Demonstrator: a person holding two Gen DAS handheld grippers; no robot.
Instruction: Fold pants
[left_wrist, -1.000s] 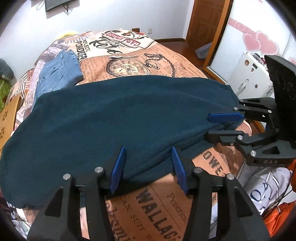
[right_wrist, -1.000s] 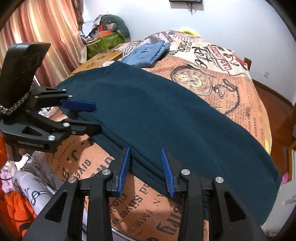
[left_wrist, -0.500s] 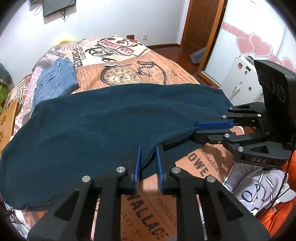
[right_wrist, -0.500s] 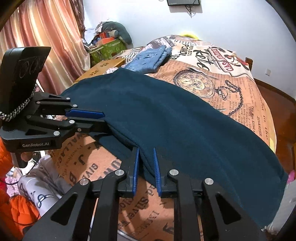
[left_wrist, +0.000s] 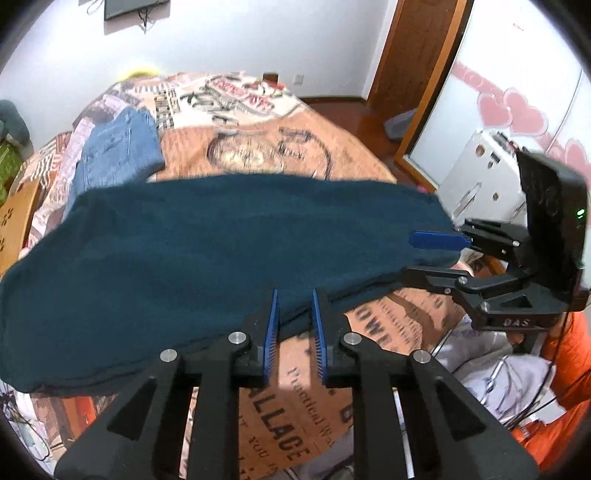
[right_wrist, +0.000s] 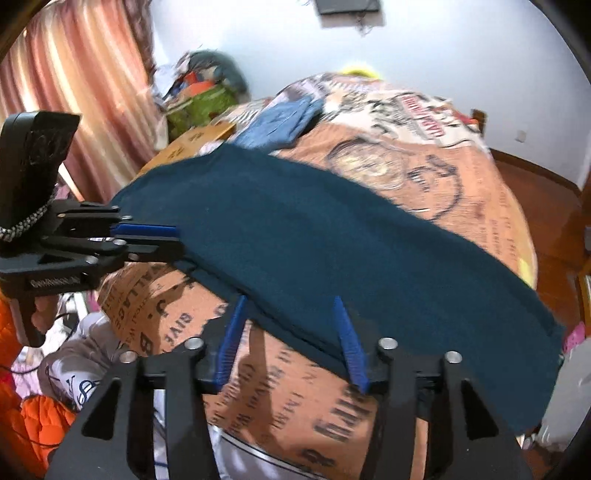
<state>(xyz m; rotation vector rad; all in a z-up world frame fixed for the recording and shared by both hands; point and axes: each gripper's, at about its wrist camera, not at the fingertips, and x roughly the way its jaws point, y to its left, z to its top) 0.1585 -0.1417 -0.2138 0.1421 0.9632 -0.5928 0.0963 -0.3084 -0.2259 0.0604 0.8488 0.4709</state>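
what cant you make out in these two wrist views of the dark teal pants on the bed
- Left wrist view: the printed orange bedspread is motion-blurred, its far lettering unreadable.
- Left wrist view: the left gripper jaws are opening; whether its pads touch the dark teal pants is unclear.
- Right wrist view: the right gripper, jaws opening, hides the near hem.
- Right wrist view: the folded blue jeans are blurred and partly behind the pants.
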